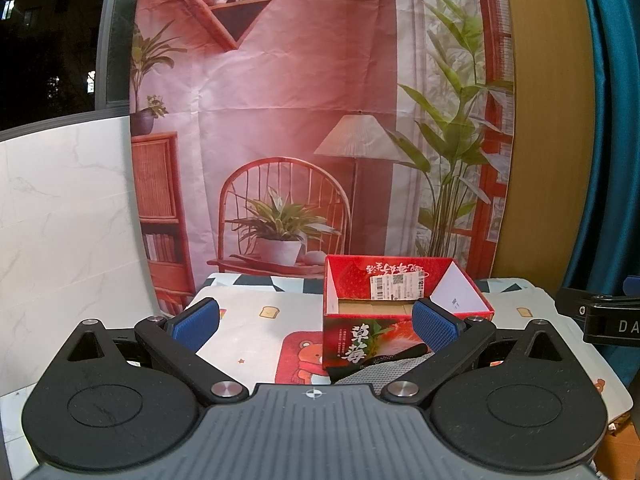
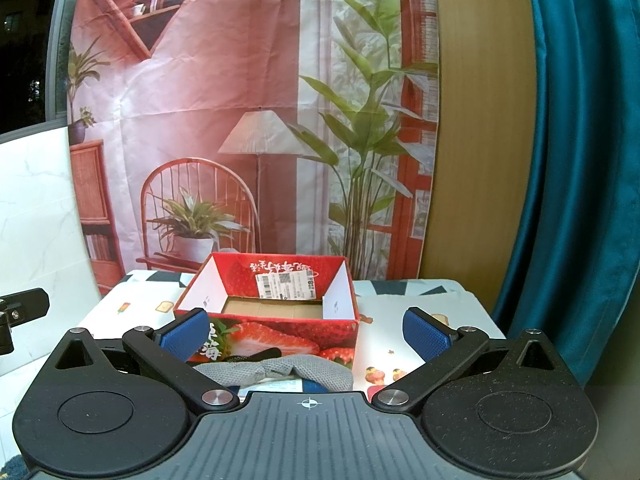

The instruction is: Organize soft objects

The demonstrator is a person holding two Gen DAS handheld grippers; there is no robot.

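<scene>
A red strawberry-print cardboard box (image 1: 404,292) stands open on the table, its brown floor bare; it also shows in the right wrist view (image 2: 276,300). A grey mesh soft item (image 2: 280,370) lies on the table just in front of the box; in the left wrist view (image 1: 384,372) it shows beside a dark knitted piece (image 1: 384,359). My left gripper (image 1: 316,326) is open and empty, to the left of and short of the box. My right gripper (image 2: 306,338) is open and empty, above the grey item, short of the box.
The table wears a white cloth with cartoon prints (image 1: 256,320) and a red bear patch (image 1: 300,356). A printed room backdrop (image 1: 280,120) hangs behind. A white marble-look panel (image 1: 60,220) stands at left, a teal curtain (image 2: 580,160) at right. The right gripper's edge (image 1: 600,316) shows in the left wrist view.
</scene>
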